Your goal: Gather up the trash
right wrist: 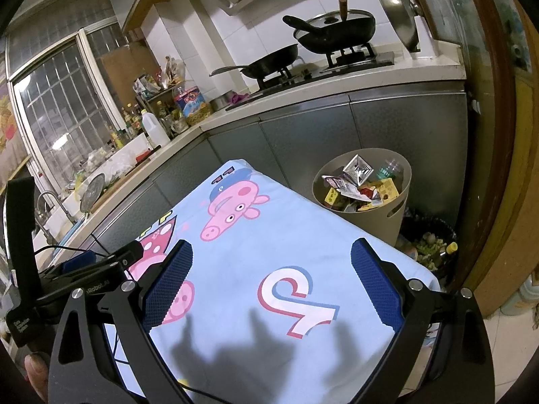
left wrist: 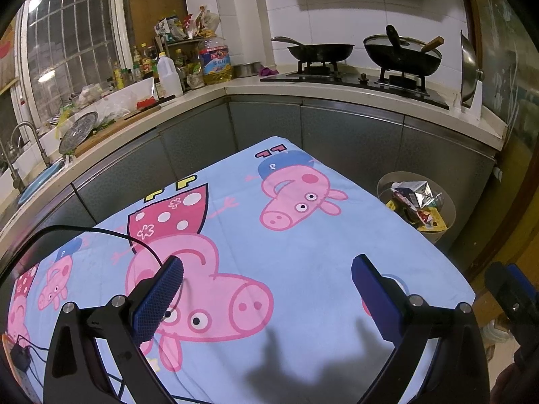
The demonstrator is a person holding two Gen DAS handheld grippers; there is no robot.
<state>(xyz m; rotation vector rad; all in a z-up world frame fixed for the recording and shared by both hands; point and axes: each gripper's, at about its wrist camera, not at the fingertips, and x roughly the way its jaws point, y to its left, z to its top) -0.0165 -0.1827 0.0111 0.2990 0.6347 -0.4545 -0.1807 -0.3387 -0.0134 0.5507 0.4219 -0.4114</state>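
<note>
Though gaping, trash [right wrist: 362,185] beyond jaws.

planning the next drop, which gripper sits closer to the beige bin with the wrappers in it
Right, probably. The round beige plastic bin stands off the far right corner of the blue cartoon-pig tablecloth, on the right gripper side. The left gripper hovers further left. Both have open, empty jaws.
</note>
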